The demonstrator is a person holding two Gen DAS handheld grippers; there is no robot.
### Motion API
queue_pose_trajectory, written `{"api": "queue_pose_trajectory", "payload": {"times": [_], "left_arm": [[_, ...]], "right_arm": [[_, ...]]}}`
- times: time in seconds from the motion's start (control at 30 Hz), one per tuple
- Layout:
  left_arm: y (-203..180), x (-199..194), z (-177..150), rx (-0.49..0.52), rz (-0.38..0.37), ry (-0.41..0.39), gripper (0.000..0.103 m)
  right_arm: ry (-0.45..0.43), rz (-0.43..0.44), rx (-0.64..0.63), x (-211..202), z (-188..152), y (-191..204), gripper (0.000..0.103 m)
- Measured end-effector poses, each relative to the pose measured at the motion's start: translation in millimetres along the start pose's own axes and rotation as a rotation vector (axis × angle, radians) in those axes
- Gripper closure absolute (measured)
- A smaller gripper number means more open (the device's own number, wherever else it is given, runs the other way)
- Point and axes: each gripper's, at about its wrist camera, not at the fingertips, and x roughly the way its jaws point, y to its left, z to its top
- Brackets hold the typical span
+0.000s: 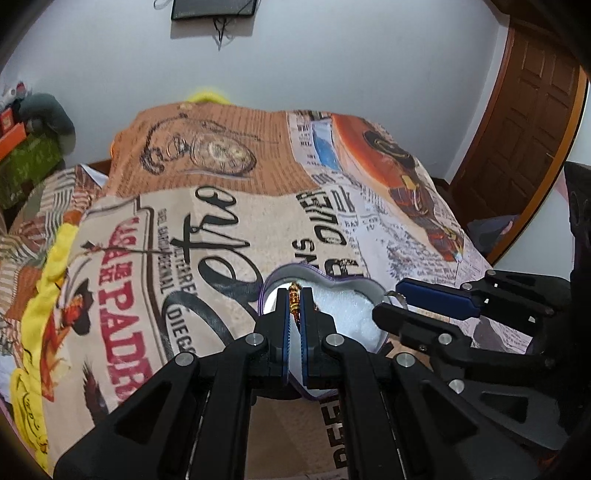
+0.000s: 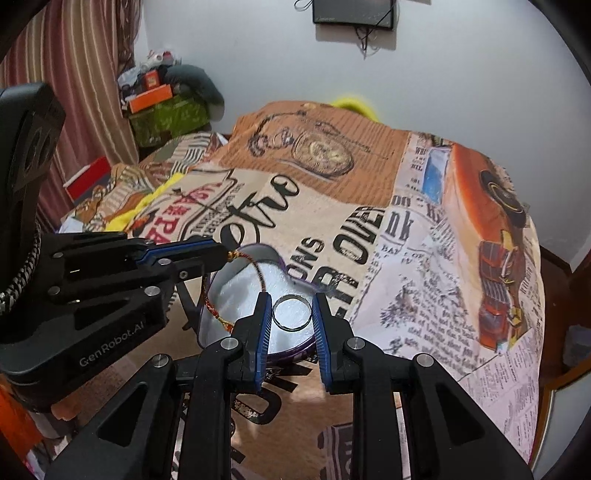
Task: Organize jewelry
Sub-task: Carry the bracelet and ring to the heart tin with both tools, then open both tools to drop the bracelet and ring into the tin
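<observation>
A heart-shaped box (image 1: 356,295) with a purple rim and white padding lies open on the printed bedcover; it also shows in the right wrist view (image 2: 236,291). My left gripper (image 1: 294,297) is shut on a red and gold thread bracelet (image 1: 294,295) over the box's left half. In the right wrist view the bracelet (image 2: 255,267) hangs from the left gripper (image 2: 223,254) in a loop over the box. My right gripper (image 2: 290,308) is shut on a silver ring (image 2: 291,313), held upright between the pads above the box. In the left wrist view the right gripper (image 1: 389,295) sits at the box's right edge.
The printed bedcover (image 2: 369,206) covers a raised surface. Boxes and clutter (image 2: 162,107) stand at the back left near a striped curtain (image 2: 74,74). A wooden door (image 1: 524,122) is at the right. A dark panel (image 2: 352,11) hangs on the wall.
</observation>
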Motion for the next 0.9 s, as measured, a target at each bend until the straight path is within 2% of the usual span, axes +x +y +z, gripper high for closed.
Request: {"api": "queue_pose_trajectory", "payload": {"times": [0.37,0.67,0.8,0.9], "left_arm": [[9,6,-5,0.000,-0.008,0.051,0.100],[11,-4,-6,0.000,0.007,0.051,0.098],[9,-19,-7,0.014,0.027,0.032,0.092],[8,-31,-8,0.015,0.034,0.014,0.082]], "right_arm": [[0.070,0.022,-0.012,21,-1,2,0.083],[0.074,0.019,-0.020,17,0,3,0.082],[0.050,0.005,0.001,5,2,0,0.071],[0.029,-0.008,0.012,-7,3,-1,0.069]]}}
